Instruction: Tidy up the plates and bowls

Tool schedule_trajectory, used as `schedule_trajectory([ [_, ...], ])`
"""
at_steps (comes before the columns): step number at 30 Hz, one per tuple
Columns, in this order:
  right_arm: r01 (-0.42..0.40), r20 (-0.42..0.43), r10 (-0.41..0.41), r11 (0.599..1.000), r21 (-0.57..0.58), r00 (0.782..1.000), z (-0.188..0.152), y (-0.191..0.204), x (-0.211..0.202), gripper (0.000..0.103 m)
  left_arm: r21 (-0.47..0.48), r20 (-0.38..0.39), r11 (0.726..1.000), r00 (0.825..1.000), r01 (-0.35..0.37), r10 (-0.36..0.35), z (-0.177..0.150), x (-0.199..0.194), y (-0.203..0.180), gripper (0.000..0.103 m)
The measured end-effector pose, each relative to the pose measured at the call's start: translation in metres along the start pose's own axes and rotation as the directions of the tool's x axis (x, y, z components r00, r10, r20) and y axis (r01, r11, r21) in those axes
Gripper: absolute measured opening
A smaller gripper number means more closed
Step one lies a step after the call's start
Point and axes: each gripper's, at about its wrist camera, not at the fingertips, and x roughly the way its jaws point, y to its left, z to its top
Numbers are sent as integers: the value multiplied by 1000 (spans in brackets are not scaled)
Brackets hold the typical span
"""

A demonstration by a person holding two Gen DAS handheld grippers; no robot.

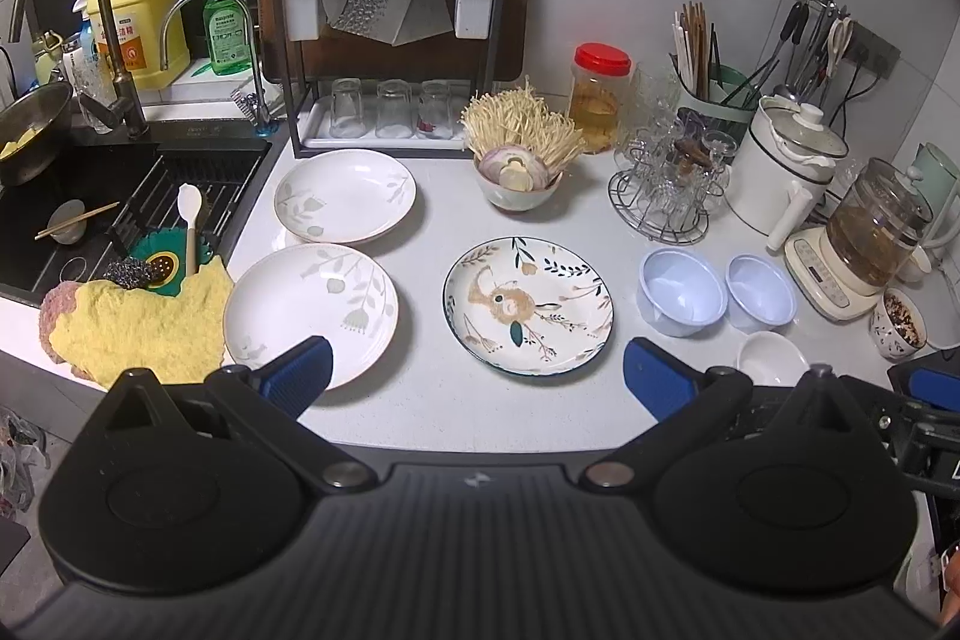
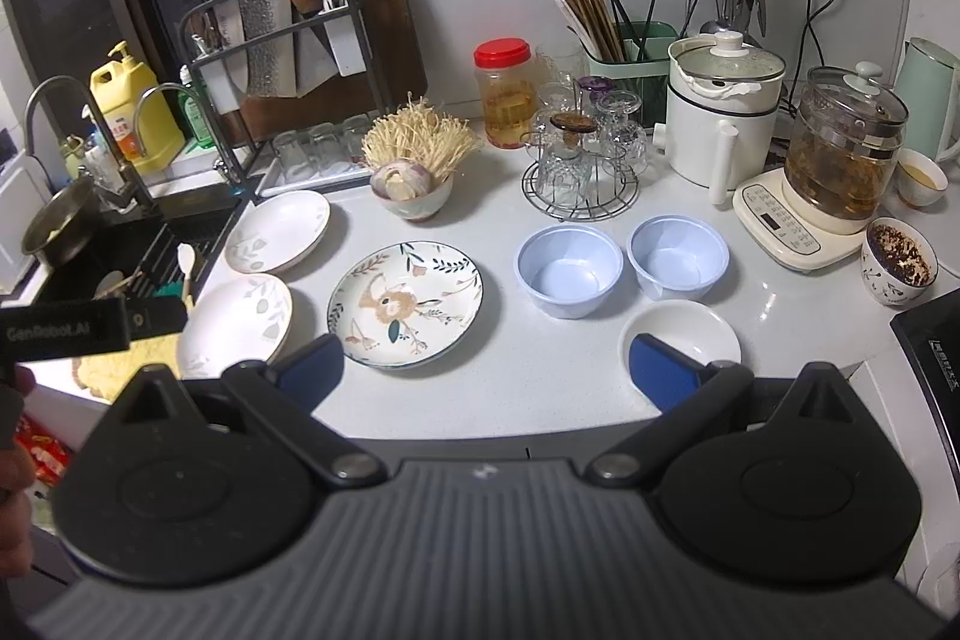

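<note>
The left gripper (image 1: 477, 370) hangs nearest, its blue-padded jaws spread wide and holding nothing above the front edge of the white counter (image 1: 420, 400). Its left pad overlaps the near rim of a white plate (image 1: 312, 307) with a pale leaf print, while the flowered plate (image 1: 528, 305) lies flat just ahead, between the two pads and touching neither. A second white plate (image 1: 345, 196) sits behind the first, close beside it. The right gripper (image 2: 486, 370) is likewise wide open and empty; its right pad covers the near edge of a small white dish (image 2: 681, 334), and the flowered plate (image 2: 405, 305) lies ahead of its left pad. Two pale blue bowls (image 2: 570, 271) (image 2: 678, 257) stand upright side by side beyond the dish, mouths up (all these pieces are round, so no long axis shows). Behind them crowd a bowl of onion and mushrooms (image 2: 414, 193), a wire rack of glasses (image 2: 579, 178), a red-lidded jar (image 2: 504, 91) and a white pot (image 2: 723, 124). The sink (image 1: 108, 196) lies to the left, with a yellow cloth (image 1: 141, 325) at its corner.
</note>
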Motion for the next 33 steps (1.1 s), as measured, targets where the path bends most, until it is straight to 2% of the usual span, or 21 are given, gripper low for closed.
schedule_trajectory([
  [19, -3, 19, 3, 1000, 15, 1000, 3, 4, 3, 103, 0, 8, 1000, 1000, 7, -7, 9, 8, 3, 103],
  [24, -23, 69, 21, 999, 26, 997, 4, 2, -1, 103, -21, 2, 1000, 1000, -10, 10, 11, 14, 8, 103],
  [33, -39, 73, 35, 997, 65, 997, 4, -8, 9, 103, 8, 40, 999, 999, -31, 31, 14, 16, -2, 103],
])
